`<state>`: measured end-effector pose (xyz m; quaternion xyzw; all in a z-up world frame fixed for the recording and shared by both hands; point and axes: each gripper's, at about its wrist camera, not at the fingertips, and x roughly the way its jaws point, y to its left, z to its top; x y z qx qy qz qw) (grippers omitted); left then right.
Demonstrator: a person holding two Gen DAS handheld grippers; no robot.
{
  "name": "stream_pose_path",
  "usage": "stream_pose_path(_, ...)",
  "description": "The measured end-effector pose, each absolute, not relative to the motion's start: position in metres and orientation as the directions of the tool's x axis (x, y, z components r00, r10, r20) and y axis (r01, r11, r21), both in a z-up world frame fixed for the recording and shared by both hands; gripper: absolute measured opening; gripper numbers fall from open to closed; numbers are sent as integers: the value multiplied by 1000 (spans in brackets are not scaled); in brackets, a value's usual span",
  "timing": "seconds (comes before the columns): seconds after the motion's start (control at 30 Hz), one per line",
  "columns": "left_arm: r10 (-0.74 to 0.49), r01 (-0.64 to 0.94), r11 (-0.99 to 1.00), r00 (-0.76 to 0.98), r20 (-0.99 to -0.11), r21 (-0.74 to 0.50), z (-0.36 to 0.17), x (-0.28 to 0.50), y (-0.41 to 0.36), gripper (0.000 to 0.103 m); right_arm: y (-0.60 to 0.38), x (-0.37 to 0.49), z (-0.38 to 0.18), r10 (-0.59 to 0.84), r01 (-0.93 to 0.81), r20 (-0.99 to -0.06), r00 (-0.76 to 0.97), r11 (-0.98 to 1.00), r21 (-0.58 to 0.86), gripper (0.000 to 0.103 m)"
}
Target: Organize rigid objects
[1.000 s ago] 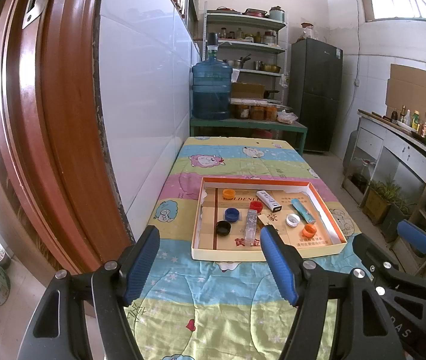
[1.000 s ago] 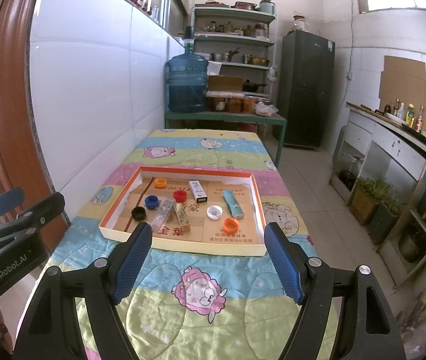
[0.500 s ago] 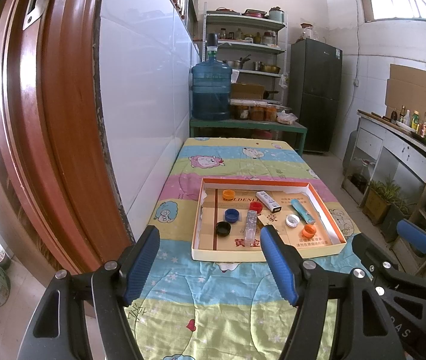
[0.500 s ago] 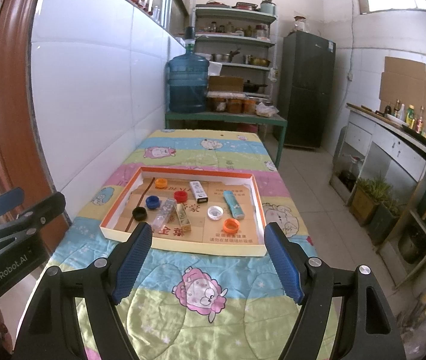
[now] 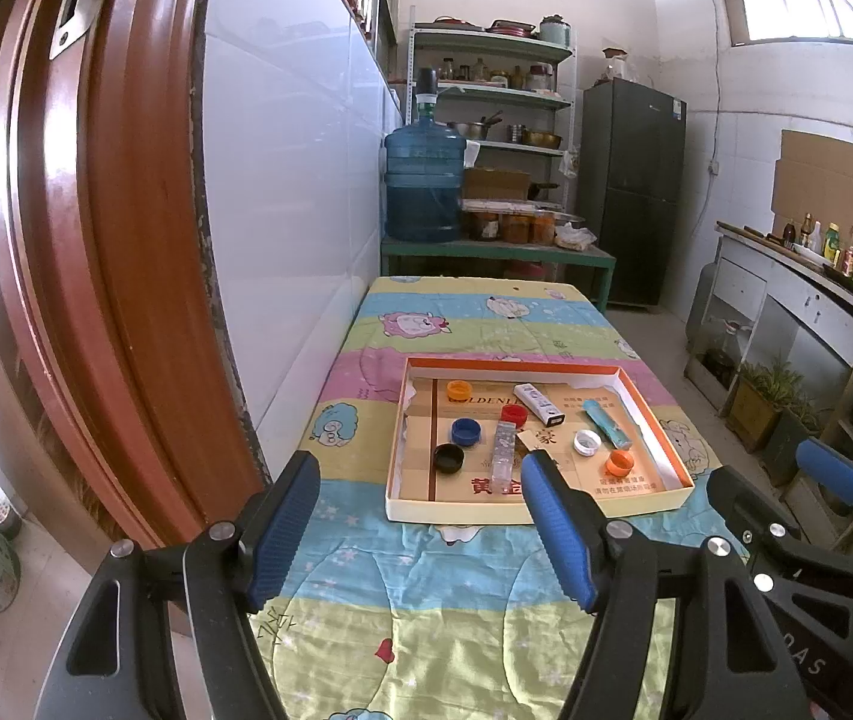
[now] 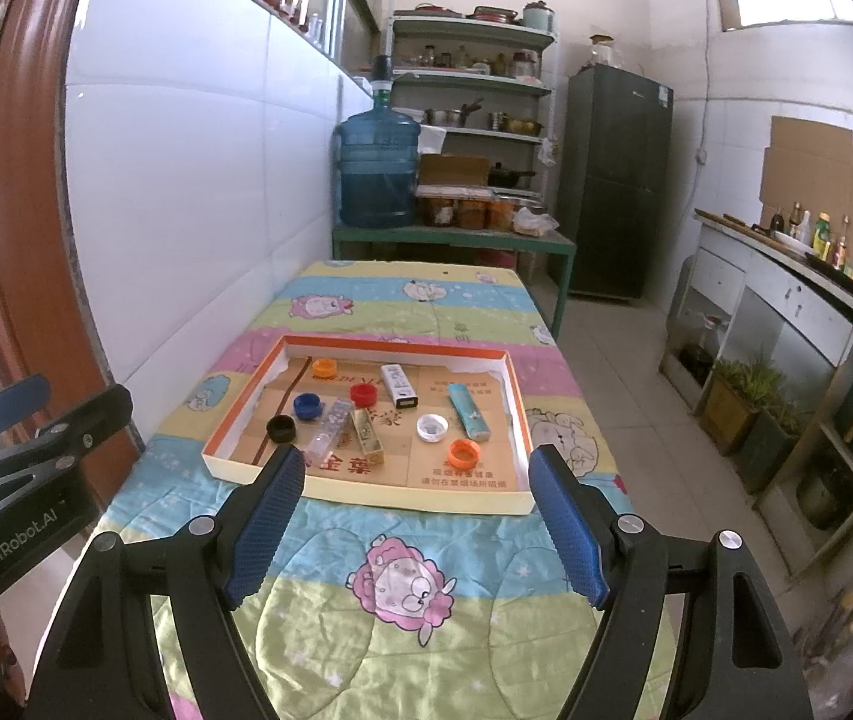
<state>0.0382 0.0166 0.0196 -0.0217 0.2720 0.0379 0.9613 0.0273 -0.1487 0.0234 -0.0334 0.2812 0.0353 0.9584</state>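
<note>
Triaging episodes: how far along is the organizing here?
Done: nothing visibly sorted; caps and small boxes lie mixed in the tray. In hand: nothing; the left hand-held gripper and right hand-held gripper are open, short of the tray. Left: seemingly all of it, e.g. the black cap.

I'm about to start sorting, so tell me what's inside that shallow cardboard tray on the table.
The tray holds six bottle caps: two orange, one each blue, red, black and white. There are also a clear tube, a gold box, a white box and a teal tube. Anything beneath them is hidden.
</note>
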Motion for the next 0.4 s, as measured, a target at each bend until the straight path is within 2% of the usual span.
stream_pose_path(0.4, 70, -101, 994, 854, -515, -31, 19, 35, 21, 70, -149, 27, 24, 48, -84, -542, 839, 995, -43, 78)
